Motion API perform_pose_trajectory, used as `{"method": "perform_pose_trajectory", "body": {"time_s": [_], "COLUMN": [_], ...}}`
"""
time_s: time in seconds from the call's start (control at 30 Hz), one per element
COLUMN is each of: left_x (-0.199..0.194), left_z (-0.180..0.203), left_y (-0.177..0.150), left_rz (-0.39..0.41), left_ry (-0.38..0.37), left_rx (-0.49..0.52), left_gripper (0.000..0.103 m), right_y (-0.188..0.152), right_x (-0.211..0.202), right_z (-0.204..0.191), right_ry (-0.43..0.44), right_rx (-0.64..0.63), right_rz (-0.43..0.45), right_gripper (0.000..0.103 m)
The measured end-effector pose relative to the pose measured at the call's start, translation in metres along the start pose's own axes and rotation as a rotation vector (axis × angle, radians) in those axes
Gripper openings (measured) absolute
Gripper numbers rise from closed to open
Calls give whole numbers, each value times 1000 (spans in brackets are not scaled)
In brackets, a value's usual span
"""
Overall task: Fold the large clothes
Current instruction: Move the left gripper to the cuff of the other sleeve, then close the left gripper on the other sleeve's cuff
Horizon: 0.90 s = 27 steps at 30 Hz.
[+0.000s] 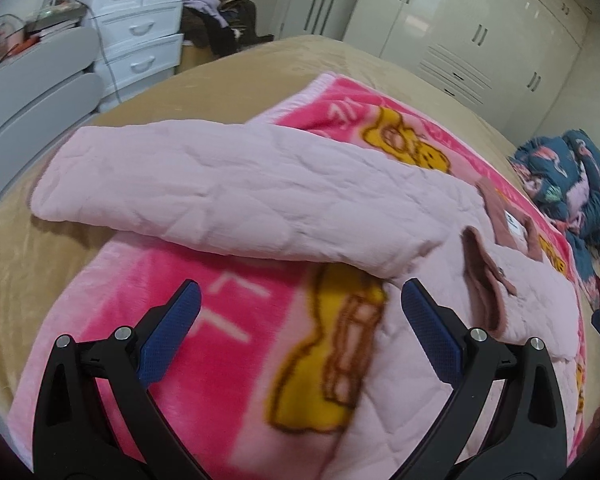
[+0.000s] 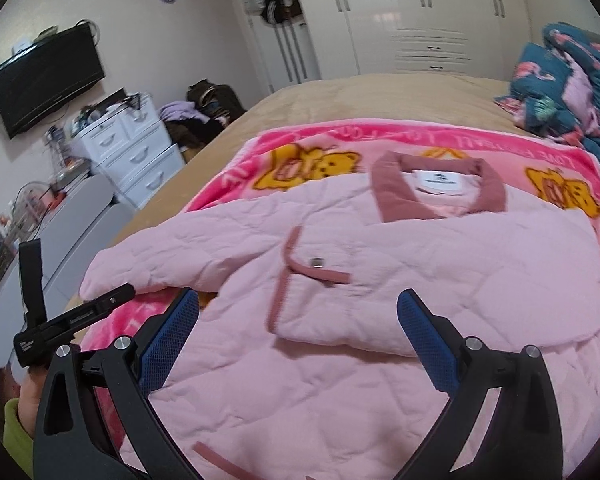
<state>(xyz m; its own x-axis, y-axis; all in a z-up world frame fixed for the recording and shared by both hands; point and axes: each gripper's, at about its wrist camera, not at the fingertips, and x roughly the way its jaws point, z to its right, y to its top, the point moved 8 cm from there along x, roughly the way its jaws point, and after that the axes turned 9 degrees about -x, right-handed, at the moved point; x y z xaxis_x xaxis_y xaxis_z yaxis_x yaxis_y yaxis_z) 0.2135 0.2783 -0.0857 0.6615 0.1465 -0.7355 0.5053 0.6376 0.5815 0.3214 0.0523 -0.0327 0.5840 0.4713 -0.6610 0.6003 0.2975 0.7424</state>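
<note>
Pink quilted jacket (image 2: 380,288) lies face up on the pink bear-print blanket (image 2: 340,148), which covers the tan bed (image 2: 380,88). Its collar (image 2: 440,188) points toward the white wardrobe (image 2: 420,12); one sleeve (image 1: 220,192) is folded across the blanket beside the jacket body. Left gripper (image 1: 300,320) hovers above the blanket just short of that sleeve, jaws spread, holding nothing. Right gripper (image 2: 298,328) hangs over the jacket's lower front, jaws spread and empty. A white drawer unit (image 1: 140,28) stands beyond the bed.
</note>
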Motion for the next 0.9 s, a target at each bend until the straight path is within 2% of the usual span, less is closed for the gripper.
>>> {"method": "perform_pose_trajectory", "body": {"time_s": [0.63,0.9], "left_x": [18,31], "left_z": [-79,-118], "left_y": [18,28], "left_rz": [24,-4], "left_ry": [79,29], "left_rx": [-159,-334], "left_gripper": [94,94], "right_y": [-3,-6], "right_x": [55,73], "right_z": [-99,-116], "right_ry": [117,139], "right_rx": [-151,-177], "right_rz": [-76,-106], "right_gripper": [99,99]}}
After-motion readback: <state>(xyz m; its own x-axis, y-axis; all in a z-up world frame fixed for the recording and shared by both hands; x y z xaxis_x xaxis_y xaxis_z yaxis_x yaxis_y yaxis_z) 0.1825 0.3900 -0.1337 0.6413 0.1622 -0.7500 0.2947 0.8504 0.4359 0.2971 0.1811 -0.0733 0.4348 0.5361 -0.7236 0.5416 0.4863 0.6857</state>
